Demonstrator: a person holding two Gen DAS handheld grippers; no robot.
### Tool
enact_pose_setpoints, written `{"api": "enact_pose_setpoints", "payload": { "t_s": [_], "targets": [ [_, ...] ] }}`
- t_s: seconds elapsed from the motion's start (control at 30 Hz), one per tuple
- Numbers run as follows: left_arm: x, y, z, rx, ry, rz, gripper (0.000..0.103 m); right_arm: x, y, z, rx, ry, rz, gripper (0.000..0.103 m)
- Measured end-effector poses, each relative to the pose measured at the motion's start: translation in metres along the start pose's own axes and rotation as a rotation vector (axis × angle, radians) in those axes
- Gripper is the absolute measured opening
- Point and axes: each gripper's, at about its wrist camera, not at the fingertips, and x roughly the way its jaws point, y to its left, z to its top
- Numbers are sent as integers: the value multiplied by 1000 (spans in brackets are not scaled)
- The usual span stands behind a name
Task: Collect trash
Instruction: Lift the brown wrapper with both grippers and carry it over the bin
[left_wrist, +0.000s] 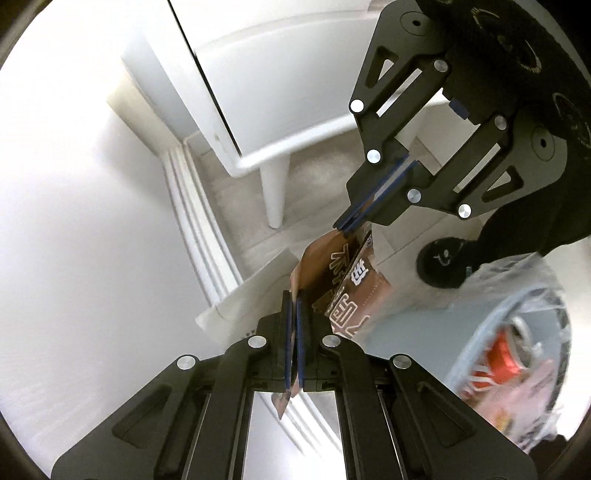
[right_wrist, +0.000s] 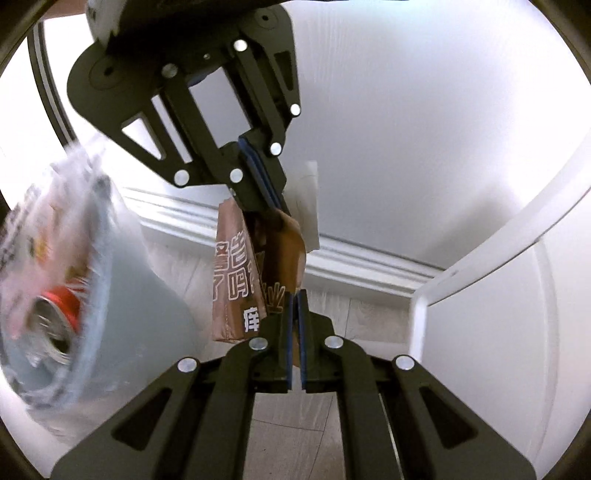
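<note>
The left gripper (left_wrist: 293, 306) is holding one edge of a brown snack wrapper with white printed characters (left_wrist: 334, 280); its blue pads are pressed together on the thin foil, and a small corner of the wrapper is sticking out behind the pads, toward the camera. The right gripper (right_wrist: 295, 306) is pinching the opposite edge of the same wrapper (right_wrist: 236, 273), also with the pads nearly touching. So the wrapper is hanging stretched between the two grippers, in the air above a pale wooden floor (right_wrist: 288, 413).

Seen from the left gripper, a light grey round bin lined with a clear plastic bag (left_wrist: 517, 332) is standing below and to its right, just beside the wrapper. In the right wrist view the same bin (right_wrist: 122, 295) is lying to the left of the right gripper. Inside it a red drink can (right_wrist: 61, 306) is resting on other packaging, which is blurred. A white wall with a baseboard (right_wrist: 369, 254) is running behind the wrapper.
</note>
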Motion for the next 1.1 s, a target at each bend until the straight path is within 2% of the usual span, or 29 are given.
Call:
{"api": "enact_pose_setpoints", "payload": {
  "t_s": [0.37,0.6,0.9,1.1],
  "targets": [
    [-106,-39,8,-39,-12,106,1,-90,13,28,-20,-101,-27,5],
    [-163,-70,-1,-68,-3,168,1,-134,40,56,-70,-156,-25,5],
    [-202,-118,-21,-141,-17,208,1,-168,93,70,-146,-179,27,5],
    [-213,-146,-45,-218,-27,195,1,-175,124,71,-207,-146,100,5]
  ]
}}
